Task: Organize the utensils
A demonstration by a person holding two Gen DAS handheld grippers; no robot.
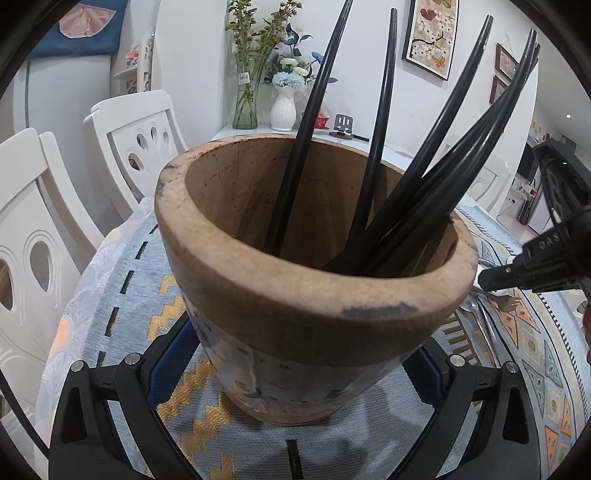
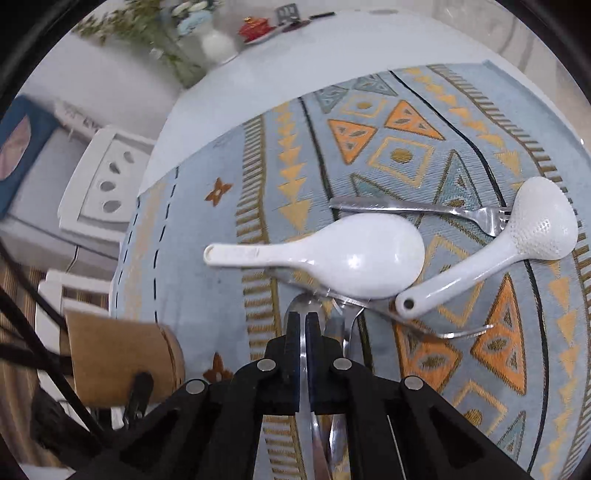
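Between the right gripper's (image 2: 303,325) pads, pinched nearly edge-on, is the handle of a steel spoon (image 2: 308,424); the jaws stand all but closed on it, which suits so thin a piece. Just beyond the fingertips the spoon's bowl tucks under a white rice paddle (image 2: 332,258), and a fork (image 2: 424,325) lies beside it under the same paddle, so lifting may disturb the pile. Further out, to the right, a white dimpled ladle (image 2: 517,243) rests across a second fork (image 2: 424,212). All are loose utensils, presumably waiting their turn.

Off to that gripper's left stands the wooden holder (image 1: 295,295), already bristling with black chopsticks (image 1: 380,147) that lean on its rim. The left gripper (image 1: 295,365) has its blue pads (image 1: 168,369) either side of the holder's base, probably to steady it; whether they actually press on it I cannot tell.

Everything sits on a pale blue patterned cloth (image 2: 221,221) over a white table (image 2: 295,66). Beyond are white chairs (image 1: 140,147), vases of flowers (image 1: 282,107) and framed pictures (image 1: 432,33) on the wall.
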